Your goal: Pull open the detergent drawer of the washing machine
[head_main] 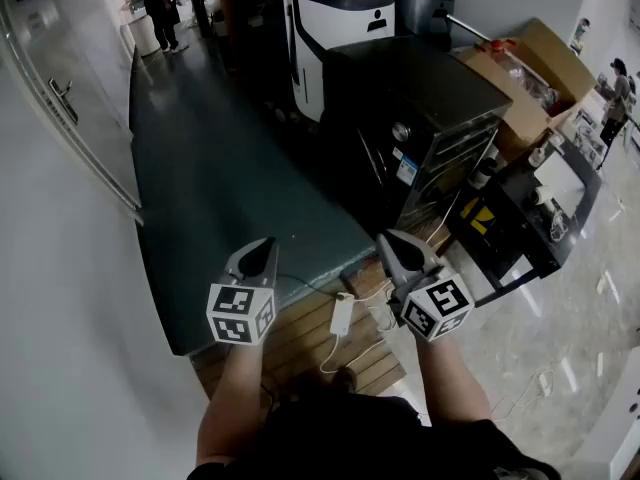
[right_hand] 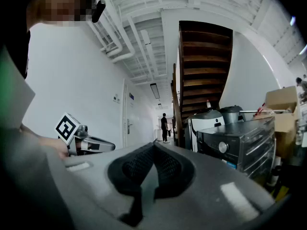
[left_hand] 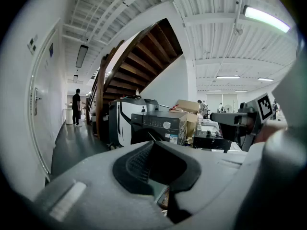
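Observation:
The dark washing machine [head_main: 420,88] stands ahead on the right, well beyond both grippers, with a round dial [head_main: 401,131] on its front panel. I cannot pick out the detergent drawer's outline on that panel. My left gripper [head_main: 262,253] and right gripper [head_main: 395,246] are held side by side in front of me, both shut and empty. In the left gripper view the machine [left_hand: 160,126] sits past my shut jaws. The right gripper view has it [right_hand: 244,145] at the right, far from the jaws.
A white machine [head_main: 330,18] stands behind the washer, with cardboard boxes [head_main: 530,78] to its right. A black cart [head_main: 530,218] is at the right. A power strip [head_main: 342,313] with cables lies on wooden boards by my feet. A person [head_main: 158,8] stands far down the corridor.

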Motion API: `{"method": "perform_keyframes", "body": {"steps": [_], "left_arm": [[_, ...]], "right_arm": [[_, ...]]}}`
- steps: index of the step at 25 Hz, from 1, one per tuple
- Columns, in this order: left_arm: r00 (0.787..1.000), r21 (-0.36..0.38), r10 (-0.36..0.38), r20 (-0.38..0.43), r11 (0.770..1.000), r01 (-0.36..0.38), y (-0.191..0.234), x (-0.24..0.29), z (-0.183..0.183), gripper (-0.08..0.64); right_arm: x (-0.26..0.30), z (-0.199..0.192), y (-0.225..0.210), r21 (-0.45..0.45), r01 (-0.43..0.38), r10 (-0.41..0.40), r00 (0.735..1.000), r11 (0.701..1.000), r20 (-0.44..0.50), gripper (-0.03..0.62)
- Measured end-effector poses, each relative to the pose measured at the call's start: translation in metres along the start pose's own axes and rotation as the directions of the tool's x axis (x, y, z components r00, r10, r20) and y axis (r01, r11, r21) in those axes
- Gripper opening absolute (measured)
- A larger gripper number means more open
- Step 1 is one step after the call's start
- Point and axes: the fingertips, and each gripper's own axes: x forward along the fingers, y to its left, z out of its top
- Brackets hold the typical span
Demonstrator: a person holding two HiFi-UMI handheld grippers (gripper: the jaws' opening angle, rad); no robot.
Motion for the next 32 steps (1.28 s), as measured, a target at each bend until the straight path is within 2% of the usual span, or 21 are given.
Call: {"method": "perform_keyframes", "body": {"steps": [9, 14, 19, 27, 32], "left_arm": [[1.000, -0.003, 0.015, 0.010, 1.000, -0.015, -0.031, 0.000, 0.008, 0.011], [1.000, 0.015, 0.020, 0.010, 1.000, -0.020, -0.045, -0.007, 0.012, 0.011], [0.999, 0.015, 0.033, 0.003, 0.999, -0.033, -0.046, -0.008, 0.013, 0.011], [0.999, 0.010, -0.009, 0.035, 1.000, 0.008, -0.035, 0.015, 0.024, 0.011], [0.998, 0.007, -0.041, 0.048, 0.999, 0.041, -0.009, 0.048, 0.030, 0.011]], "right_arm": [[-0.025, 0.005, -0.017, -0.004, -0.027, 0.027, 1.000, 1.000, 0.012, -0.002], [-0.038, 0.003, -0.022, 0.050, -0.058, 0.057, 0.998, 0.997, 0.022, 0.000], [-0.043, 0.005, -0.024, 0.024, -0.061, 0.061, 0.998, 0.998, 0.011, 0.000], [-0.012, -0.013, -0.025, 0.045, -0.070, 0.072, 0.997, 0.997, -0.040, 0.001], [0.027, -0.021, -0.041, 0.051, -0.050, 0.054, 0.996, 0.997, -0.068, 0.000]]}}
